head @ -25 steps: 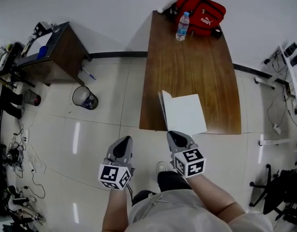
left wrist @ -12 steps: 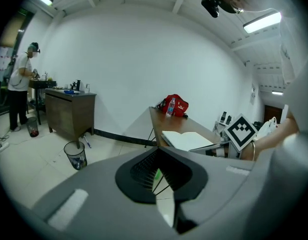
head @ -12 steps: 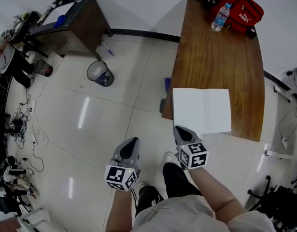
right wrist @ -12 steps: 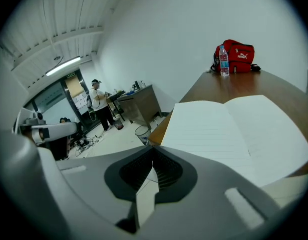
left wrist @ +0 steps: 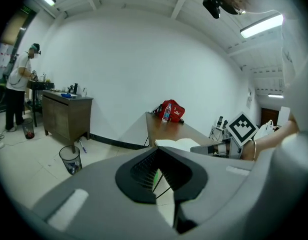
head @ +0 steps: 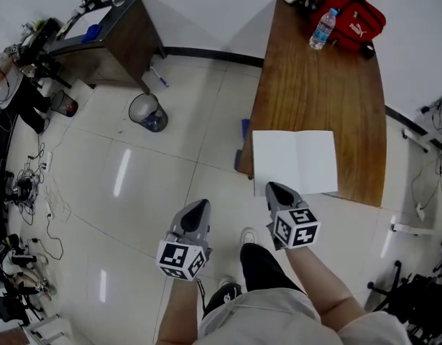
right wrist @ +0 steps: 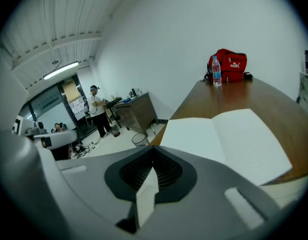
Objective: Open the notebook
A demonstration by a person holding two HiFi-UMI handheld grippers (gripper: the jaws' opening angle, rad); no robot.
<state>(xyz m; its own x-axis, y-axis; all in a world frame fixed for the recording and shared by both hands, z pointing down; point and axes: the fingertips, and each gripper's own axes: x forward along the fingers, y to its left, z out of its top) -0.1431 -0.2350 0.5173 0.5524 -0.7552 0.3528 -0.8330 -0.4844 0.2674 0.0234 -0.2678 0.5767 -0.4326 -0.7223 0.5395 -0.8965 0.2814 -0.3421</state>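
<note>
The notebook (head: 294, 162) lies open and flat, two blank white pages up, at the near end of the wooden table (head: 314, 85). Its left page hangs slightly over the table's left side. My right gripper (head: 274, 187) is shut and empty, its tip just short of the notebook's near edge, off the table. In the right gripper view the notebook (right wrist: 229, 139) spreads just beyond the jaws. My left gripper (head: 199, 205) hangs over the tiled floor, left of the table, shut with nothing in it. From the left gripper view the notebook (left wrist: 179, 144) shows edge-on.
A red bag (head: 348, 16) and a water bottle (head: 320, 29) sit at the table's far end. A waste bin (head: 146, 112) and a dark cabinet (head: 109, 38) stand left. Cables (head: 23, 192) lie on the floor. A person (left wrist: 21, 84) works by the cabinet.
The notebook's left page stood up a second ago; now both pages lie flat. My right gripper has drawn back from the notebook's near edge, and both grippers sit lower.
</note>
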